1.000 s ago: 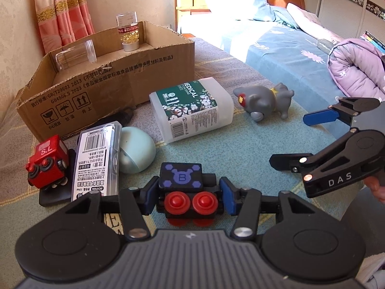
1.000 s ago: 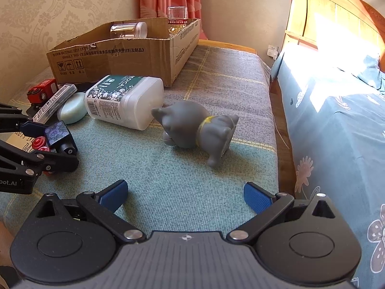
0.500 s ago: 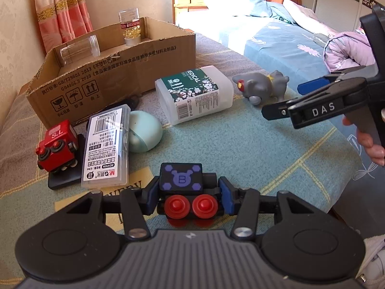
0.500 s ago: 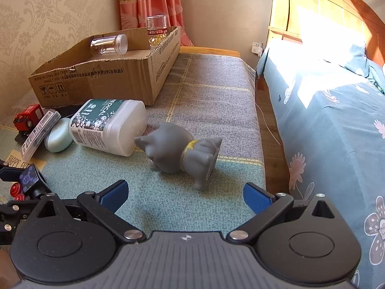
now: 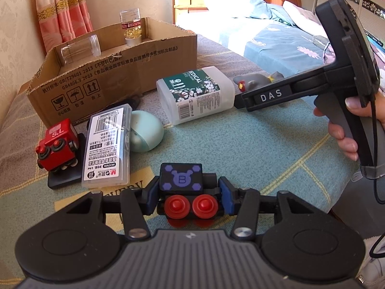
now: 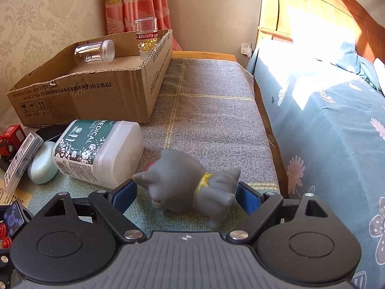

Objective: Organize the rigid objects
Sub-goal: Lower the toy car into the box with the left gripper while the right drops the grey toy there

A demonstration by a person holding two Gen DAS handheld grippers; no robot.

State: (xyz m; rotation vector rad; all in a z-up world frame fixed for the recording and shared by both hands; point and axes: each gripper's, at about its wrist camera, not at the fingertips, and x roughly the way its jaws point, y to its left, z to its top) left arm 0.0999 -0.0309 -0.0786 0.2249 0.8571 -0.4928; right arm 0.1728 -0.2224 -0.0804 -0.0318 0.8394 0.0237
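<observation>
My left gripper (image 5: 189, 197) is shut on a black toy block (image 5: 181, 180) with a purple B top and red wheels, held above the table. My right gripper (image 6: 186, 196) is open, its blue pads on either side of a grey toy cat (image 6: 185, 180) lying on the cloth; it also shows in the left wrist view (image 5: 255, 82). A cardboard box (image 5: 115, 77) stands at the back left, holding a clear jar (image 5: 79, 49) on its side and an upright bottle (image 5: 131, 27).
A white medical swab tub (image 5: 195, 95) lies in front of the box. A red toy block (image 5: 57, 144), a clear plastic case (image 5: 107, 144) and a mint round case (image 5: 144, 131) sit at the left. The bed (image 6: 324, 125) lies right of the table edge.
My right gripper has moved forward and down until its fingers flank the grey cat. My left gripper has lifted and drawn back a little with the black block.
</observation>
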